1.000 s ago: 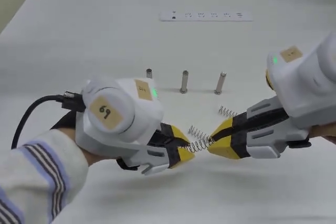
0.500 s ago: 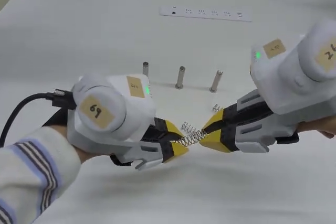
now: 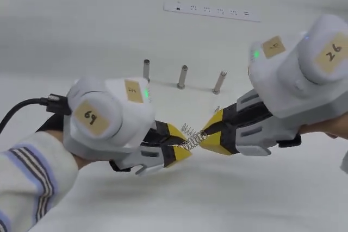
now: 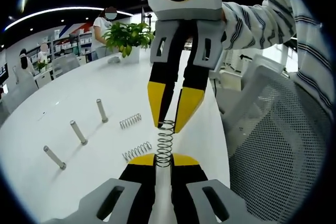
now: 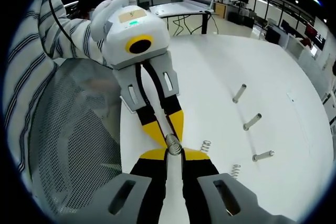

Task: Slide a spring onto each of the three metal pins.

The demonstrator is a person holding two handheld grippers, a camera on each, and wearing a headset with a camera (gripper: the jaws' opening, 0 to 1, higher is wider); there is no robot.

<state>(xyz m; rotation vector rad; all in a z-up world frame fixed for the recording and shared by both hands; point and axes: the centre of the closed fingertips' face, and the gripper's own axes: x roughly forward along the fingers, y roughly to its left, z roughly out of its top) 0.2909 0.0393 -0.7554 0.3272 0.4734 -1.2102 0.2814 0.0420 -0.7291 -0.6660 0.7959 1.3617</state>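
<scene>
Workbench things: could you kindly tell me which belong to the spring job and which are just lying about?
Job: spring held by left gripper and right gripper; two loose springs; three pins.
Lying about: power strip; potted plant; chair.

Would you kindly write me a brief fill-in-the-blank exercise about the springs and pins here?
The pins standing on the table number ___. The spring between the left gripper and right gripper is pinched by ___ pairs of jaws. Besides it, ___ springs lie loose on the table. As yet, ___ of the pins carries a spring.
Missing words: three; both; two; none.
</scene>
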